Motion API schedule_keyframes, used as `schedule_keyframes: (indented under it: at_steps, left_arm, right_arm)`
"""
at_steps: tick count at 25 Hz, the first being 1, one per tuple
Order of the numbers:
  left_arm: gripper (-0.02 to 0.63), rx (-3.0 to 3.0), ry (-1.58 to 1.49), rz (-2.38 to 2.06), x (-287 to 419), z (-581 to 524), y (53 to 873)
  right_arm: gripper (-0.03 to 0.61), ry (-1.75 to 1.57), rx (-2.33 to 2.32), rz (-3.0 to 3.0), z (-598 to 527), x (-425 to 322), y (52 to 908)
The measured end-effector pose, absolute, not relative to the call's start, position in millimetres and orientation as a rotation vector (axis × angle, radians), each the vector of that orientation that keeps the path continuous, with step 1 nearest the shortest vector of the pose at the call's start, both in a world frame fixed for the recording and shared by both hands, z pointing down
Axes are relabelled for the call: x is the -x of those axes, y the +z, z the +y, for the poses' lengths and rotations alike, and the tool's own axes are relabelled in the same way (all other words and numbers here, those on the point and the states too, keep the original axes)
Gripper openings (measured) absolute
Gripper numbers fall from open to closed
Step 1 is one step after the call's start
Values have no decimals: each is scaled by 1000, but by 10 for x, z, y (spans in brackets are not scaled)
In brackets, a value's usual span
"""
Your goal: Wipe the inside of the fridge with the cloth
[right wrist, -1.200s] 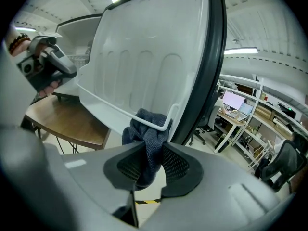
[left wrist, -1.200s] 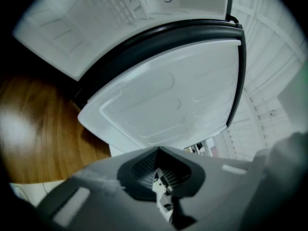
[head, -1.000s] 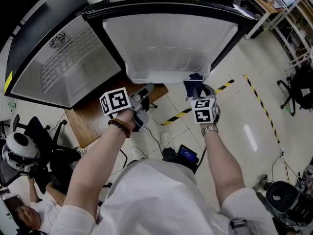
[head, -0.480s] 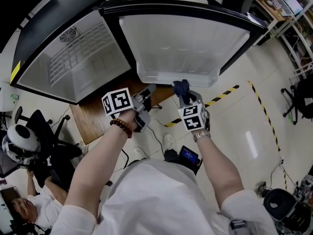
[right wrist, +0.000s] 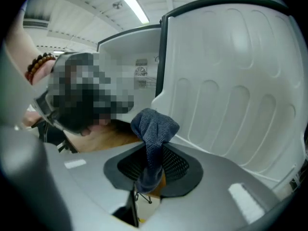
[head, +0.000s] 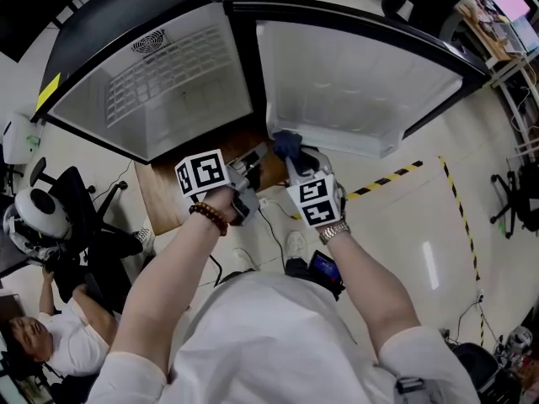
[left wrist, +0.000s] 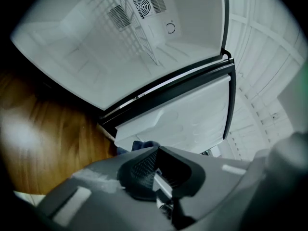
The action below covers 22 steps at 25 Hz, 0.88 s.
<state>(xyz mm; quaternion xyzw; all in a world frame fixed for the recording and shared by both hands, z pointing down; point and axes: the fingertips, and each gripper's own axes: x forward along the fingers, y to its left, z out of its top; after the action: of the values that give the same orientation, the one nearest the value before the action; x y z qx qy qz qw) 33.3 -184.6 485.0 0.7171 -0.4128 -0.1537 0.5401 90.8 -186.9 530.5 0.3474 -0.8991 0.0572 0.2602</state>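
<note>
The fridge stands open, its white inside (head: 160,82) with a wire rack at the left and its door (head: 354,82) swung out to the right. My right gripper (head: 290,151) is shut on a dark blue cloth (head: 285,142) just below the door's lower edge, near the hinge side. In the right gripper view the cloth (right wrist: 154,129) sticks up from between the jaws of the gripper (right wrist: 149,170), in front of the door liner (right wrist: 231,81). To its left, my left gripper (head: 246,175) is shut and empty, low in front of the fridge opening (left wrist: 120,42).
A wooden board (head: 160,200) lies under the fridge front. A seated person (head: 50,343) and a black chair (head: 76,217) are at the lower left. Black-and-yellow tape (head: 387,178) runs across the tiled floor, and a small device (head: 322,268) lies by my feet.
My right gripper carried the cloth left along the door's lower edge, from its outer corner to the hinge side. The left gripper shifted slightly left and stayed shut.
</note>
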Motion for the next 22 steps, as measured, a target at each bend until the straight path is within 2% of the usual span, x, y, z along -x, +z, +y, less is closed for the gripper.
schedule_keyframes:
  at_steps: [6,15,22]
  left_arm:
    - [2,-1701,-386,-1019,-70,-1771,4828]
    - [2,-1696,-393,-1037,99,-1723,4824]
    - [2,-1704,-377,-1001,-32,-1774,4860]
  right_arm:
    - [83,187,-1059,-2477,-2103,-749,4997]
    - [83,358,-1131,-2341,-2315,-851,5273]
    - [83,400,-1184,-2294,-2332,-1060,5323]
